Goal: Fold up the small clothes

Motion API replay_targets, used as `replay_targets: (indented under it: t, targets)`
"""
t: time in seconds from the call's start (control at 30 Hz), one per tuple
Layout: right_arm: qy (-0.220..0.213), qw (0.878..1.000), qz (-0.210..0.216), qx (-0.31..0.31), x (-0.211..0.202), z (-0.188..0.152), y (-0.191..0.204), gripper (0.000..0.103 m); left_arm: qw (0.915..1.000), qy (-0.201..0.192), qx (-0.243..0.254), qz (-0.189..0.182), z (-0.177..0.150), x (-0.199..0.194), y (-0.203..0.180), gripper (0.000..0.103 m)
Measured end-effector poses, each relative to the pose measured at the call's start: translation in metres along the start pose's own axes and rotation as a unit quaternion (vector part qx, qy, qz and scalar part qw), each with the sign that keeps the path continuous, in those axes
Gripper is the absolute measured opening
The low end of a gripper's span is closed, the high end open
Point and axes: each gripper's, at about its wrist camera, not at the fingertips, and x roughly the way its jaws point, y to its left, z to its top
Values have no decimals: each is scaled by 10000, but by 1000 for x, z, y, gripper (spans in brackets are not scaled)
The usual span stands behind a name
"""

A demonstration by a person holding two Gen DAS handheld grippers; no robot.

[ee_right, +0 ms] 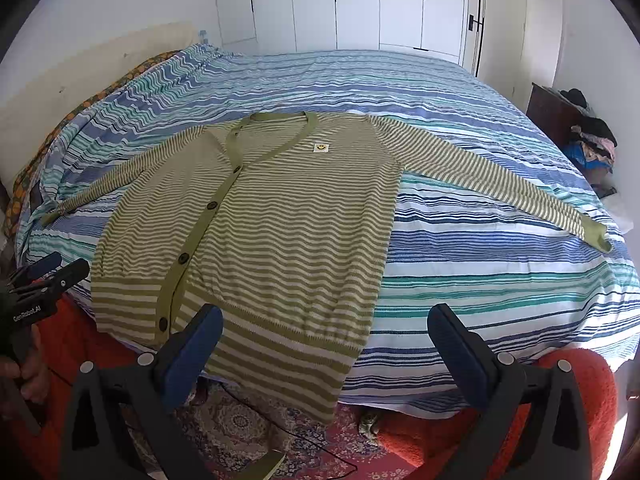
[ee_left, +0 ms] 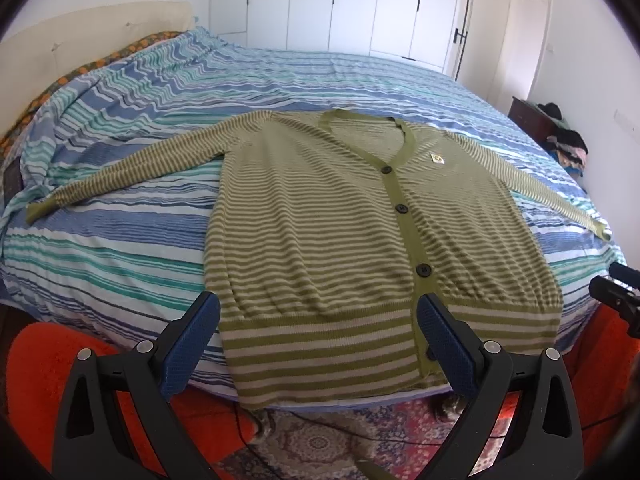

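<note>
A green and cream striped cardigan (ee_left: 340, 216) (ee_right: 260, 220) lies flat and buttoned on the bed, both sleeves spread out sideways, its hem hanging over the near edge. My left gripper (ee_left: 318, 312) is open, held above the hem's left half, nothing between its blue pads. My right gripper (ee_right: 324, 320) is open too, hovering over the hem's right corner. Each gripper shows at the edge of the other's view: the right gripper (ee_left: 616, 296) and the left gripper (ee_right: 48, 276), held by a hand (ee_right: 20, 372).
The bed carries a blue, teal and white striped cover (ee_left: 120, 240) (ee_right: 480, 260). White wardrobe doors (ee_left: 340, 4) stand behind. A dark cabinet with piled clothes (ee_right: 588, 136) is at the right. Below lie a patterned rug (ee_left: 320, 440) and red fabric (ee_right: 568, 400).
</note>
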Motion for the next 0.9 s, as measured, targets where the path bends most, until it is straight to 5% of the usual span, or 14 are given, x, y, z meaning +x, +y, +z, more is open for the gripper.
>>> replay_targets:
  t: [0.9]
  targets:
    - [61,10000,13,-13,3,-2,1,101,10000,59,20,15,0,2,-1,99]
